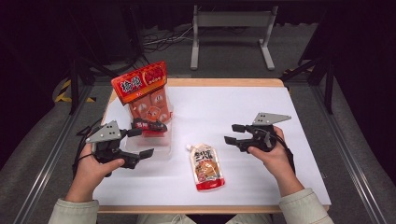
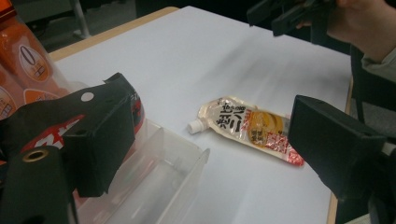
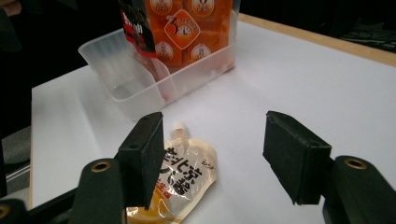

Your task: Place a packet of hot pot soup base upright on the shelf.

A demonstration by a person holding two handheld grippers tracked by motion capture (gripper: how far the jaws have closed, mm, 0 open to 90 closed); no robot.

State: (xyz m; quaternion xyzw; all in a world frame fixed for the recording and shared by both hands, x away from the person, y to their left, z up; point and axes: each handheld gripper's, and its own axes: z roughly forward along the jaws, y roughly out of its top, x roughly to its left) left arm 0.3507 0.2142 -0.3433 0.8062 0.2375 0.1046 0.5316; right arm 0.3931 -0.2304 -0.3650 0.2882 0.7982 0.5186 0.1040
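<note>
Two grippers hover over the white counter [image 1: 280,186], neither grasping anything. At the lower left of the high view the left gripper [image 1: 142,142] sits with jaws spread beside the clear plastic bin [image 1: 161,149], which already holds an upright orange snack bag [image 1: 142,91]. At the right, the right gripper [image 1: 233,133] is likewise released. Below centre, the spouted drink pouch [image 1: 207,166] lies flat, spout toward the bin, apart from both grippers. Judging by this, the pouch is next to be picked up; that calls for lowering one gripper, probably the right, straddling the pouch's edge and clenching before carrying it to the bin.
</note>
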